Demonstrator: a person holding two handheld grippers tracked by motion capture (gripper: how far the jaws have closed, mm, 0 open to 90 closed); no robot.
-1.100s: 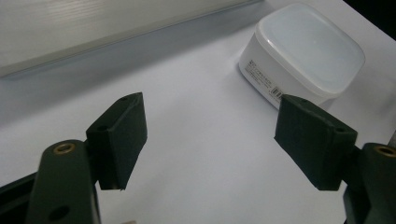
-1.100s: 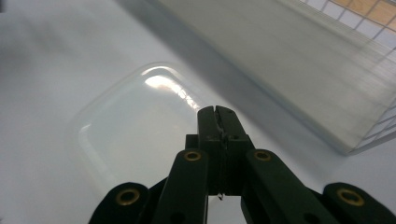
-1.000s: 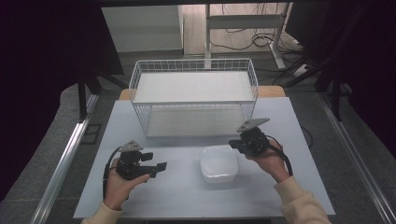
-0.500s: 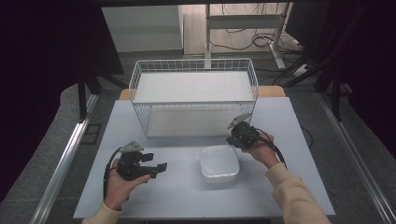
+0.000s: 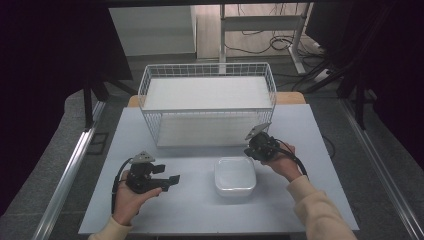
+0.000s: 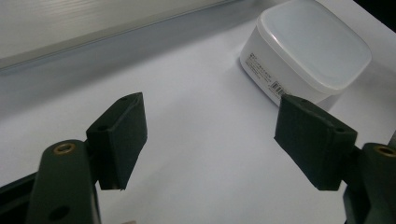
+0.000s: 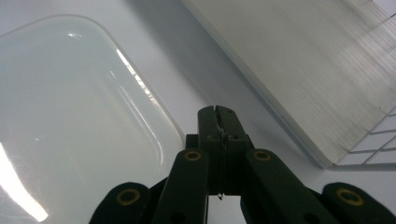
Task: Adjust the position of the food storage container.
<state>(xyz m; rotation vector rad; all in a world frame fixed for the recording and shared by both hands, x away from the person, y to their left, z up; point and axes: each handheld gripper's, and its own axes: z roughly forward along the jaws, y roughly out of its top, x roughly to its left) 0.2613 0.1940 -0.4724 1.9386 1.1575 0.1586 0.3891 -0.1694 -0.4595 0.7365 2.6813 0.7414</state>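
A white lidded plastic container point(image 5: 235, 175) sits on the pale table, in front of a white wire basket point(image 5: 207, 111). My right gripper point(image 5: 249, 151) hovers at the container's far right corner, between it and the basket. Its jaws are shut with nothing between them, and in the right gripper view the right gripper point(image 7: 218, 114) points just past the edge of the container lid point(image 7: 70, 116). My left gripper point(image 5: 172, 180) is held low at the left, pointing right toward the container. In the left gripper view the left gripper point(image 6: 210, 135) stands open and empty, with the container point(image 6: 310, 51) farther off.
The wire basket holds a white liner panel point(image 7: 299, 60) and takes up the back middle of the table point(image 5: 190, 210). A metal rail point(image 5: 70, 170) runs along the floor at the left, and cables lie on the floor behind the table.
My right hand has come down and to the left, from beside the basket's front right corner to the container's far right corner. The left hand has stayed put.
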